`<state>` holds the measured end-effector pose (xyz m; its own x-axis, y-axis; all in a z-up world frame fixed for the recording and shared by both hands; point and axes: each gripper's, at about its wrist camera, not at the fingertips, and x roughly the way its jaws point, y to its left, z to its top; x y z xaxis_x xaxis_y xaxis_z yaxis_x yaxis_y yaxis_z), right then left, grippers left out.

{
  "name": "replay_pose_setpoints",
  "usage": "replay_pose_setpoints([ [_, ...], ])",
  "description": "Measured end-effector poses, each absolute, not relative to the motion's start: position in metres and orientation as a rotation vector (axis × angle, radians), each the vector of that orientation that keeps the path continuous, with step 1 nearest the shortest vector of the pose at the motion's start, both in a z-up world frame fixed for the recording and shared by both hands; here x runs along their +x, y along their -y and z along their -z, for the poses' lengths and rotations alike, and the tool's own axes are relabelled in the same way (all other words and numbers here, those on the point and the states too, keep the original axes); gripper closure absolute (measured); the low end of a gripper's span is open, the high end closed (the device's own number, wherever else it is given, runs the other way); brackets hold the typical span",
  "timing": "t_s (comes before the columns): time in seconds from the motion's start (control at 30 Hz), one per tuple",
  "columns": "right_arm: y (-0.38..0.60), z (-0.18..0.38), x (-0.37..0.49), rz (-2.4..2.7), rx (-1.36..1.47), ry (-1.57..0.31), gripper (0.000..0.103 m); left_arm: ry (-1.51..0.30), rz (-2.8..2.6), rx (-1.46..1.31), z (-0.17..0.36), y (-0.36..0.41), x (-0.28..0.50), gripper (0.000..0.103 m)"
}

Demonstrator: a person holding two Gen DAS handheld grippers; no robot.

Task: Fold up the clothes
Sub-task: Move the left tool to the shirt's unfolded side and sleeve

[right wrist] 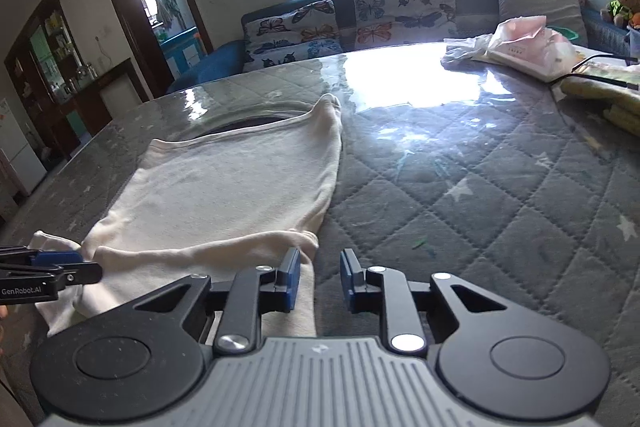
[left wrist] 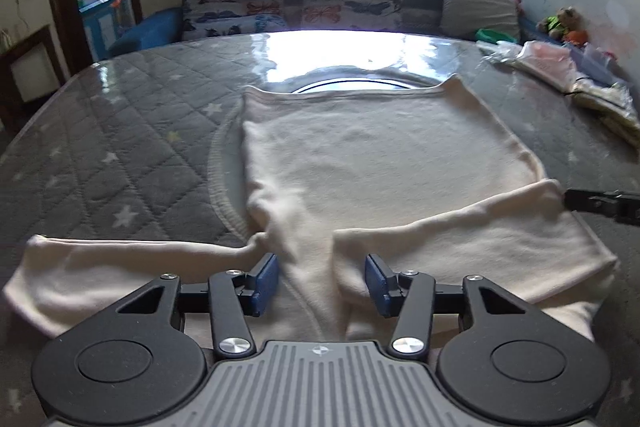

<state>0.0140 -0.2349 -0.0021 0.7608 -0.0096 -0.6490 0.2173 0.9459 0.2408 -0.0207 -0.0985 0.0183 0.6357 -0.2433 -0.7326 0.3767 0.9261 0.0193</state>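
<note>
Two grippers are held low over a cream garment that is spread flat on the quilted grey table cover, with a sleeve folded across its near edge. The left gripper is seen with its jaws spread, cloth bunched between them but not pinched. The right gripper is likewise parted at the garment's near right corner, only its left pad over fabric. If closed here, a single layer or nothing could be caught on the right, and the fold could be dragged askew over the glossy cover.
</note>
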Motion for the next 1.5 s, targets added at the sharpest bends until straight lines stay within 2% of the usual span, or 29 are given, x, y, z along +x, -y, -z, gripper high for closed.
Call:
replay_pose_setpoints([
  [0.27, 0.233, -0.002, 0.018, 0.124, 0.299, -0.67, 0.082, -0.774, 0.385, 0.144, -0.031, 0.099, -0.022, 0.05],
  [0.9, 0.22, 0.006, 0.02, 0.13, 0.237, -0.683, 0.081, -0.798, 0.385, 0.21, -0.011, 0.115, -0.013, 0.048],
  [1.5, 0.201, 0.004, -0.039, 0.124, 0.093, -0.722, 0.08, -0.783, 0.385, 0.222, -0.013, 0.104, -0.028, 0.04],
])
